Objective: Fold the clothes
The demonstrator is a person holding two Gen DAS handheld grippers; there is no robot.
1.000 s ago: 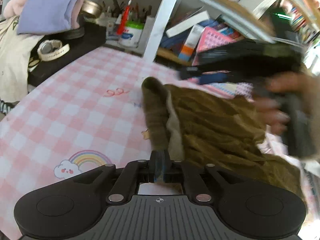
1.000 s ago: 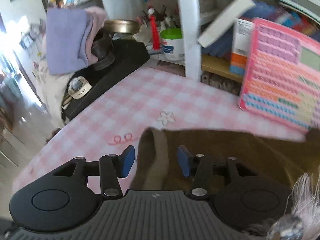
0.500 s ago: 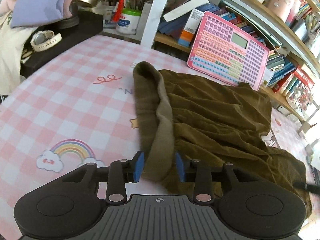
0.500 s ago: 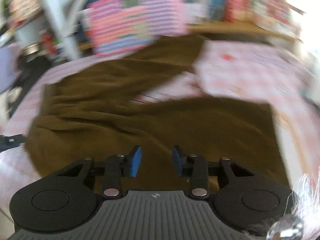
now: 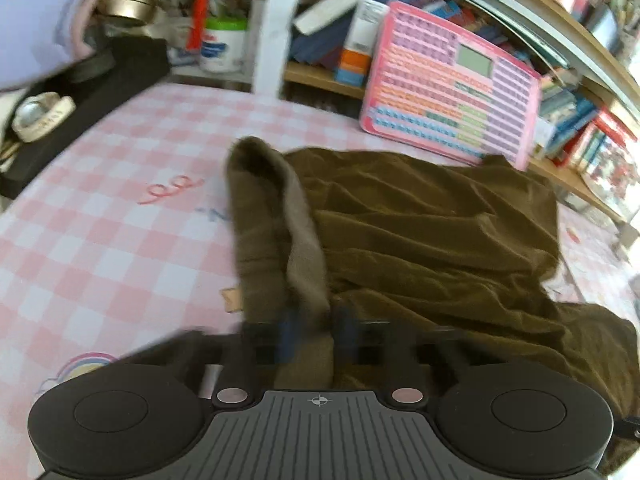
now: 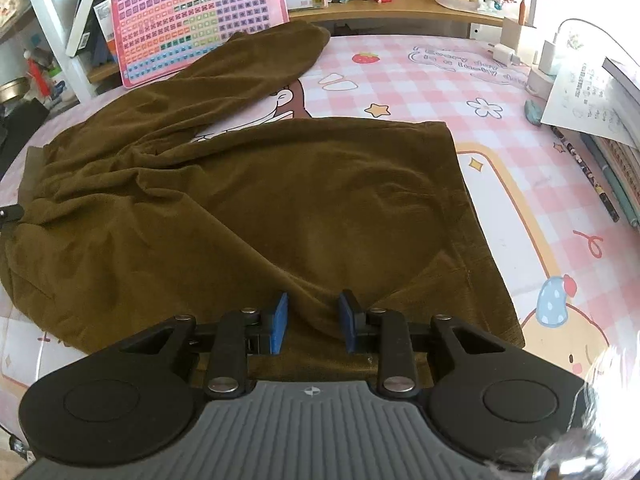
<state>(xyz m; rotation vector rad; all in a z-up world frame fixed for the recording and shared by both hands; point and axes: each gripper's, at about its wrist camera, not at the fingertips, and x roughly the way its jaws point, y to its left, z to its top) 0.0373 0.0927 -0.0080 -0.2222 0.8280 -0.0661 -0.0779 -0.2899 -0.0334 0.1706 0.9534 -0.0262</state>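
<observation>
Left gripper astride trousers waistband (jaws parted)

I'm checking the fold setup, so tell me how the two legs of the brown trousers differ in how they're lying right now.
The near trouser leg lies broad and fairly flat across the tablecloth, running toward the right hand-held gripper. The far trouser leg angles away, narrower and more creased, its end touching the pink toy keyboard. The near leg's hem is square and in plain view; the far leg's hem is rounded over. Both are the same brown fabric, joined at the bunched waistband.
</observation>
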